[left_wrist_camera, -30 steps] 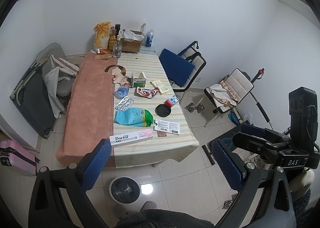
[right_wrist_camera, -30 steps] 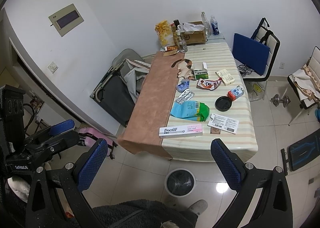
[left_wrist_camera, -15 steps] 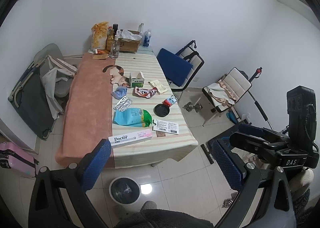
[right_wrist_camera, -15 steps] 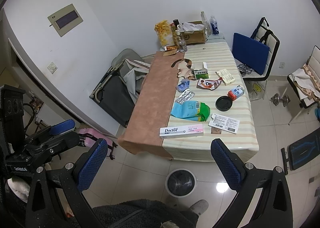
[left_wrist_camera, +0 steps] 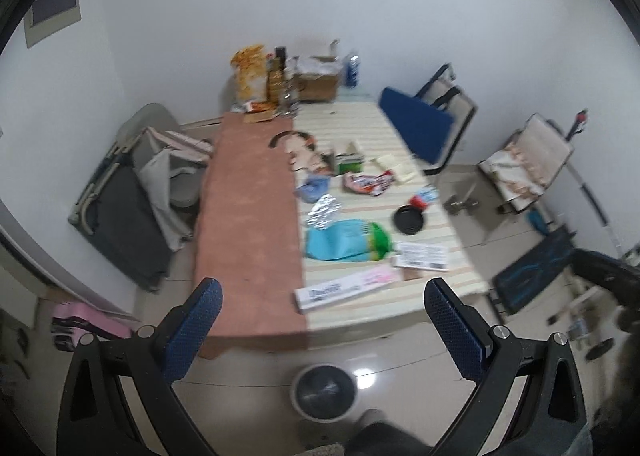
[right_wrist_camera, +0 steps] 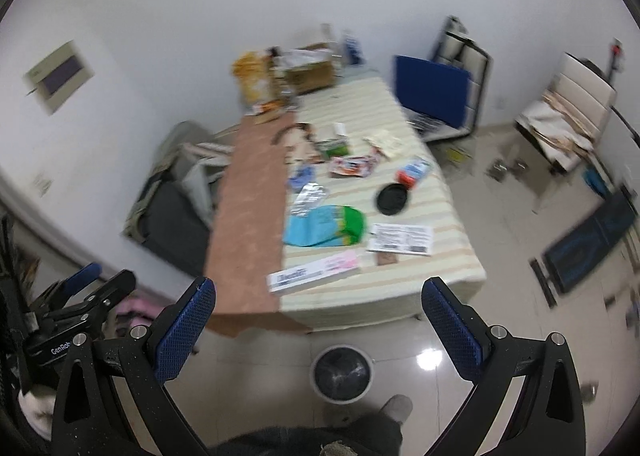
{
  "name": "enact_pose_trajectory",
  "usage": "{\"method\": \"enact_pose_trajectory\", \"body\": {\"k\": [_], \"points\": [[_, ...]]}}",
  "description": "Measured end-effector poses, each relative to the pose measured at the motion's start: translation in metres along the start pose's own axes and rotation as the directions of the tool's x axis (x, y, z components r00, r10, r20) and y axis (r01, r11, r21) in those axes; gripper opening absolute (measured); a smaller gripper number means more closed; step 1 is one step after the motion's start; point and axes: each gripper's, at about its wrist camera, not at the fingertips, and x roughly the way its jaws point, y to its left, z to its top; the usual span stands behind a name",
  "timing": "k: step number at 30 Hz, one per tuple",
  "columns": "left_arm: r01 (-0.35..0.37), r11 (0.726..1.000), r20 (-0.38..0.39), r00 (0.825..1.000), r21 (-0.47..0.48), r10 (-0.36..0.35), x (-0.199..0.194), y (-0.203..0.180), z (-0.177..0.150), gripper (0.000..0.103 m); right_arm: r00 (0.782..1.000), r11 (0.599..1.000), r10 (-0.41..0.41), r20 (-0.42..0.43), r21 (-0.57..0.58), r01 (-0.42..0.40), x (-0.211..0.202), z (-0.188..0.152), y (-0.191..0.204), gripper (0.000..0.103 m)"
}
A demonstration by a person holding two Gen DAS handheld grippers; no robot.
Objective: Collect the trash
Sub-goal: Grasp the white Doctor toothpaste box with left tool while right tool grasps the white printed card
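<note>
Left wrist view has swung leftward and blurred; I note both tools, left tool (left_wrist_camera: 322, 310) and right tool (right_wrist_camera: 318, 306), spread wide, empty. Litter stays on surface (left_wrist_camera: 436, 284); bin (right_wrist_camera: 342, 374) waits.

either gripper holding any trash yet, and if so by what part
Nothing is held. The left gripper and the right gripper are both open and empty, above the floor short of the table, where the trash lies.

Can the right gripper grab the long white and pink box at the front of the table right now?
Probably yes. The long white and pink box lies alone at the table's near edge, and the right gripper, jaws open and empty, faces it with nothing between. It must move closer first.
</note>
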Motion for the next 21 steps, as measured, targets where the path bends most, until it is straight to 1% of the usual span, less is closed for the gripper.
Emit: {"method": "enact_pose_trajectory", "body": {"k": [2, 4, 6, 7, 10, 12, 13, 14, 15, 16, 17, 18, 19, 21], "points": [[-0.024, 1.000, -0.037, 0.999, -0.002, 0.024, 0.031, 0.004, 0.002, 0.103, 0.999, 0.998, -0.047, -0.010, 0.041, 0.048, 0.021, 0.004, -0.012, 0.103], [-0.053, 0.999, -0.088, 0.995, -0.006, 0.052, 0.065, 0.008, 0.007, 0.103, 0.996, 0.993, -0.080, -0.044, 0.086, 0.084, 0.047, 0.011, -0.028, 0.103], [-0.074, 0.997, -0.137, 0.988, 0.005, 0.074, 0.097, 0.008, 0.009, 0.103, 0.990, 0.987, -0.104, -0.094, 0.110, 0.114, 0.081, 0.021, -0.044, 0.103], [-0.099, 0.995, -0.162, 0.982, 0.023, 0.101, 0.115, 0.006, 0.010, 0.103, 0.986, 0.985, -0.123, -0.112, 0.107, 0.135, 0.098, 0.026, -0.053, 0.103], [-0.153, 0.984, -0.235, 0.957, 0.089, 0.170, 0.170, 0.001, 0.006, 0.103, 0.964, 0.978, -0.194, -0.179, 0.046, 0.205, 0.158, 0.040, -0.074, 0.103], [-0.144, 0.982, -0.296, 0.939, 0.120, 0.174, 0.206, -0.001, -0.001, 0.103, 0.943, 0.976, -0.220, -0.248, -0.047, 0.215, 0.208, 0.047, -0.086, 0.103], [-0.145, 0.977, -0.336, 0.922, 0.155, 0.191, 0.227, -0.004, -0.006, 0.102, 0.927, 0.972, -0.234, -0.293, -0.104, 0.212, 0.234, 0.050, -0.091, 0.103], [-0.131, 0.972, -0.369, 0.909, 0.194, 0.196, 0.242, -0.008, -0.011, 0.102, 0.905, 0.965, -0.253, -0.343, -0.155, 0.211, 0.261, 0.050, -0.096, 0.103], [-0.109, 0.965, -0.398, 0.895, 0.240, 0.200, 0.257, -0.015, -0.018, 0.102, 0.877, 0.957, -0.271, -0.396, -0.204, 0.204, 0.288, 0.049, -0.100, 0.103], [-0.078, 0.950, -0.434, 0.876, 0.302, 0.210, 0.277, -0.024, -0.025, 0.102, 0.850, 0.951, -0.282, -0.446, -0.250, 0.184, 0.314, 0.048, -0.105, 0.103], [-0.050, 0.936, -0.458, 0.862, 0.348, 0.216, 0.290, -0.030, -0.029, 0.102, 0.822, 0.943, -0.292, -0.489, -0.293, 0.160, 0.339, 0.045, -0.110, 0.103], [-0.009, 0.914, -0.481, 0.848, 0.407, 0.222, 0.306, -0.040, -0.036, 0.102, 0.797, 0.933, -0.305, -0.522, -0.332, 0.140, 0.359, 0.043, -0.112, 0.103], [0.025, 0.890, -0.495, 0.838, 0.455, 0.230, 0.320, -0.051, -0.041, 0.102, 0.766, 0.918, -0.326, -0.553, -0.380, 0.116, 0.383, 0.040, -0.117, 0.103], [0.087, 0.840, -0.513, 0.824, 0.535, 0.241, 0.340, -0.065, -0.049, 0.102, 0.734, 0.897, -0.348, -0.583, -0.435, 0.080, 0.408, 0.033, -0.120, 0.103]]}}
